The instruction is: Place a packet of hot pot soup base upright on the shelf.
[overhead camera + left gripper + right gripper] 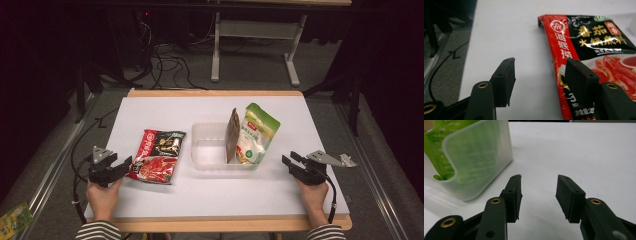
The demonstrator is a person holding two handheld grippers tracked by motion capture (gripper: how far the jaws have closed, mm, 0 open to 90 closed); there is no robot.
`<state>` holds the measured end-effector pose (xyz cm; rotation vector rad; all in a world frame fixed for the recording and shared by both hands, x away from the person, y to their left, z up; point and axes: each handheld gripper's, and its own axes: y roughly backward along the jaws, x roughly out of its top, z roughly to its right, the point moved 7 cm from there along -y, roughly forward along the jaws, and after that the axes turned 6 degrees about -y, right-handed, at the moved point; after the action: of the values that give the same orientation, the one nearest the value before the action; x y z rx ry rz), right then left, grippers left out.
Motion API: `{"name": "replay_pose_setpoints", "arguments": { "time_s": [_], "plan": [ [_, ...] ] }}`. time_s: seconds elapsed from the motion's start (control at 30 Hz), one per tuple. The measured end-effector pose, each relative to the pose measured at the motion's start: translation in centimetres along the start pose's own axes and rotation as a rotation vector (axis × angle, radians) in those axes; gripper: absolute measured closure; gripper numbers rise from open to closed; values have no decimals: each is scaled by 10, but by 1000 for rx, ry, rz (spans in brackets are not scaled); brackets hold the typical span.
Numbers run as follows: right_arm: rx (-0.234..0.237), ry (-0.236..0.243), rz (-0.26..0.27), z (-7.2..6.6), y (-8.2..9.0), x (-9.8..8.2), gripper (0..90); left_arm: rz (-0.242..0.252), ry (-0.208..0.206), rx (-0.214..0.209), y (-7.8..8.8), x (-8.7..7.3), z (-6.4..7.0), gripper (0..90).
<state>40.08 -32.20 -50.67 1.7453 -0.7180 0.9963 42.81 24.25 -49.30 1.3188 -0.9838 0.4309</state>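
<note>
On the white bench [165, 200] we see a clear plastic tub [207, 150] standing near the middle, shallow and translucent. Two packets stand upright inside it, both at its right end: a brown pouch [232, 135] seen edge-on, and just beside it, to the right, a green-and-white pouch [256, 134] that leans slightly and rises well above the rim. The left part of the tub holds nothing we can make out. In the right gripper view the tub's rounded corner [479, 162] shows with the green pouch blurred behind its wall.

To the left of the tub, apart from it, a red-and-black sauce packet [159, 156] lies flat on the bench. Our left tongs [120, 166] sit at its near left corner with the jaws apart; in the left gripper view one jaw stands over the packet's [589, 47] edge and the other over bare bench, and we cannot tell whether either touches it.

Our right tongs [291, 163] rest low over the bench just right of the tub, jaws open with only white surface between them [537, 195].
</note>
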Motion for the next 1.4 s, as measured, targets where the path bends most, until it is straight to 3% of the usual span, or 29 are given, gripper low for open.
{"name": "replay_pose_setpoints", "arguments": {
  "time_s": [0.13, 0.23, 0.3, 0.47, 0.6, 0.77, 0.87, 0.9, 1.07, 1.3, 1.4],
  "plan": [
    [-2, -4, 11, 0, 1, -1, 556, -56, 1, -24, -14, -3, 6, 427],
    [-16, 28, 17, -3, 2, -1, 556, -43, 4, 6, -17, -2, 5, 441],
    [-21, 45, 27, -3, 2, -1, 555, -48, 13, -6, -18, -2, 6, 453],
    [-24, 12, 35, -1, 3, -1, 544, -61, 22, -52, -21, -3, 10, 512],
    [-32, 34, 40, -3, 3, 0, 543, -76, 40, -76, -25, -4, 12, 516],
    [-32, 36, 39, -3, 3, -1, 540, -93, 66, -119, -26, -4, 15, 591],
    [-33, 33, 36, -3, 3, -1, 538, -94, 46, -153, -26, -4, 22, 676],
    [-33, 33, 39, -3, 3, -1, 537, -92, 26, -146, -26, -5, 24, 694],
    [-33, 38, 58, -4, 5, -1, 535, -111, 23, -139, -23, -6, 28, 712],
    [-30, 35, 66, -3, 6, 0, 528, -142, -12, -138, -10, -10, 41, 734],
    [-28, 34, 64, -3, 6, 0, 522, -139, 0, -147, -5, -14, 47, 742]
  ]
}}
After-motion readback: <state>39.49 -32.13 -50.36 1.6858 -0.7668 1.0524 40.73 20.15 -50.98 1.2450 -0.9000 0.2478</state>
